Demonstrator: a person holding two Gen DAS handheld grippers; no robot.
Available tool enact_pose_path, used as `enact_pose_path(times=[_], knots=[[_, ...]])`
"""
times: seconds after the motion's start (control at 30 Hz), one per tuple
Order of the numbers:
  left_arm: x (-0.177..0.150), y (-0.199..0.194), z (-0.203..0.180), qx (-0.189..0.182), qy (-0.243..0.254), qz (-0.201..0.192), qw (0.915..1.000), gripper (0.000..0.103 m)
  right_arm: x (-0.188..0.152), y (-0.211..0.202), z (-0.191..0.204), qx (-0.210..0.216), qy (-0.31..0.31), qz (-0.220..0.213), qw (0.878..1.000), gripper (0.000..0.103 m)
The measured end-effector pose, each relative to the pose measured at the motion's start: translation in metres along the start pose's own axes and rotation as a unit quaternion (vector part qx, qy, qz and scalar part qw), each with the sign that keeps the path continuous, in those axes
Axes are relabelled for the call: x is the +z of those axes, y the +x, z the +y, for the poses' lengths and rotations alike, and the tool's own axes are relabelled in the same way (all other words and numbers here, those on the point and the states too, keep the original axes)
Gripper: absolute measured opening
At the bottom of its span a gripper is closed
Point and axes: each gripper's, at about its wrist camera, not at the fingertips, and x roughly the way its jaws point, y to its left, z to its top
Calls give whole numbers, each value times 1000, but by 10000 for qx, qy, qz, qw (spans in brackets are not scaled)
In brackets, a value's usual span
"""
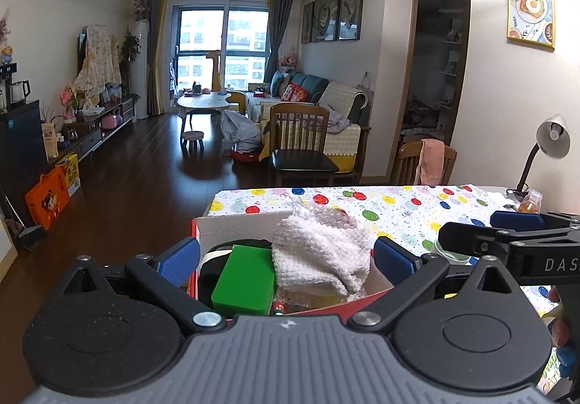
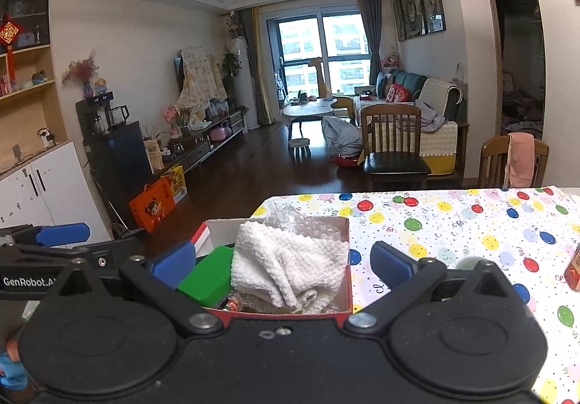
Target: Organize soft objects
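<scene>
My left gripper and my right gripper both gape wide and grasp nothing, hovering over the box on the desk. The white towel lies crumpled inside beside a green block, on bubble wrap. Only the left view shows the lamp; only the right shows white cabinets. The towel's long axis I cannot tell.

Behind your table with its balloon-print tablecloth stands a wooden chair. A second chair draped with a pink towel sits to that table's right, and a desk lamp rises at its far right corner.
</scene>
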Motion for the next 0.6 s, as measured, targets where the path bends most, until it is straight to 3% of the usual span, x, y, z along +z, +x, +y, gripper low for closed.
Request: enact_pose_path(times=[0.6], knots=[[-1,7,4,-288,-104,126,9995,103,1,-1,5,-222,-17,113,9997,103]])
